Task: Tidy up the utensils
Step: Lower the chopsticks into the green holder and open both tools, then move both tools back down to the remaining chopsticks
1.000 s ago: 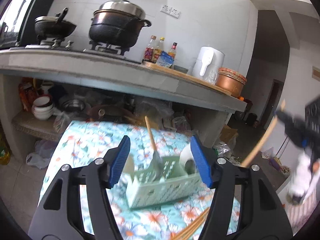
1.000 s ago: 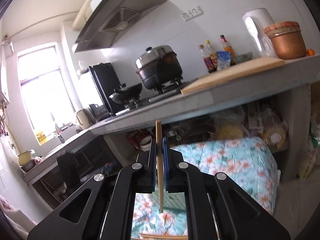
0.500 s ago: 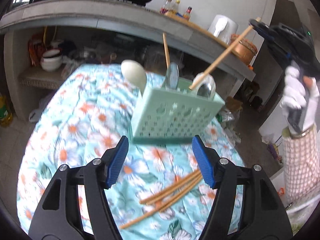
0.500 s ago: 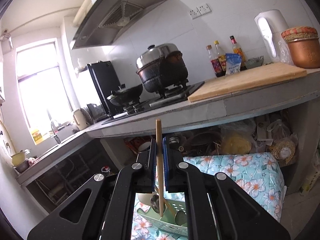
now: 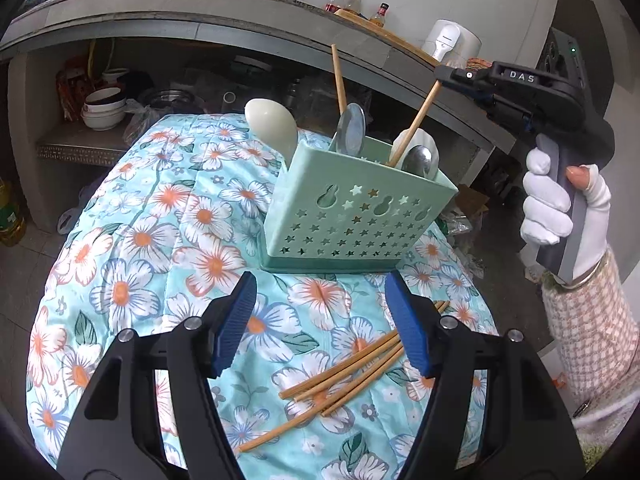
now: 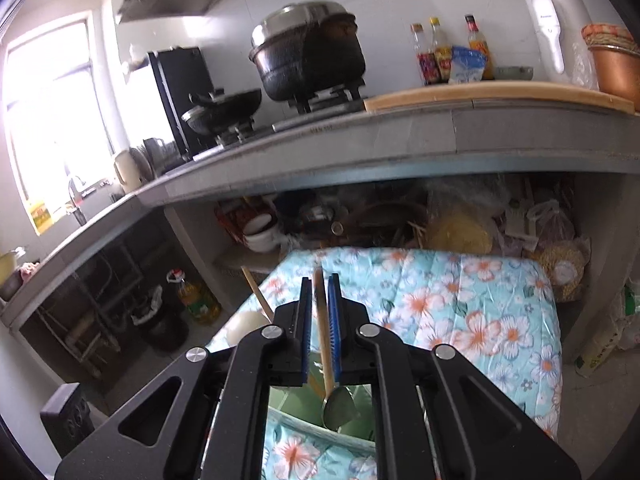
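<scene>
Jaws opening, right gripper [image 6: 319,334] tilts chopstick [image 6: 322,336] into caddy [image 5: 352,216].

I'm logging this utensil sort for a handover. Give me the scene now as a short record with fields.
holder: green utensil basket upright on the floral cloth
in holder: white spoon, metal spoons, one chopstick
right gripper: jaws opening, a chopstick between them, its lower end in the basket
left gripper: open, empty, above the cloth
left to sort: loose chopsticks lying on the cloth
</scene>
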Demonstrator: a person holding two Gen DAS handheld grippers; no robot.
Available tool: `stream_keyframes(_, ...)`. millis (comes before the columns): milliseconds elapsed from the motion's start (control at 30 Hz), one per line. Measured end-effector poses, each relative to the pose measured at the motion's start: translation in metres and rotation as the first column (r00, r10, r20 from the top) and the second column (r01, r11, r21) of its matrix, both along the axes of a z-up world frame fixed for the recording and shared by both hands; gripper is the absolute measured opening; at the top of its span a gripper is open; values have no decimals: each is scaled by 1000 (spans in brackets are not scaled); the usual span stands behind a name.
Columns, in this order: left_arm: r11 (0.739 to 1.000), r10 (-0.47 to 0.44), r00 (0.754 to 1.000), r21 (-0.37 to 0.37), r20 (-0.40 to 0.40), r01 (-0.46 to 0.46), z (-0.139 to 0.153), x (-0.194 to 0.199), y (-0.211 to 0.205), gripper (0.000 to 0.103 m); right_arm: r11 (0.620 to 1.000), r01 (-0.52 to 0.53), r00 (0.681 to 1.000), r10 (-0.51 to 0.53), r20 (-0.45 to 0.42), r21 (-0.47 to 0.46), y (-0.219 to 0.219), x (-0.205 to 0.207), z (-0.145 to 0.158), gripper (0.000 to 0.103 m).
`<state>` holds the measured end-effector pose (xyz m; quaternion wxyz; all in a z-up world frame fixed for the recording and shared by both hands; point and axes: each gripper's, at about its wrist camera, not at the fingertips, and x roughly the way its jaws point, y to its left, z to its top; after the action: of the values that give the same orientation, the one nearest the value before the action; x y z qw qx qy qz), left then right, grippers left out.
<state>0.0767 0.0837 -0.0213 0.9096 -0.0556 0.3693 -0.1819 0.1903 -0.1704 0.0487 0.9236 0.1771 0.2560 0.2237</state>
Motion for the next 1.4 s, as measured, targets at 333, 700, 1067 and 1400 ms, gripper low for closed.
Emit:
stream_keyframes(333,1000,-1,1000,-3,1,1,-1,3,-1,68,995,103,987,-104,121,15,-37,-35,30,45)
stream_keyframes(700,1000,-3,1000,20,1,3,-2,5,-8,76,982,87,995,-78,-58,166,-82,-73,-15,50)
stream_keyframes(1067,996,0,999,89,-53,5,-22,13,-15,82,880,188,838,88,-538,437,-65,-110,-174,50)
stream_keyframes(1400,993,5,998,115,-66,3,-29,15,-12,83,763,290,708,235,-666,578,-26,-117,-248,41)
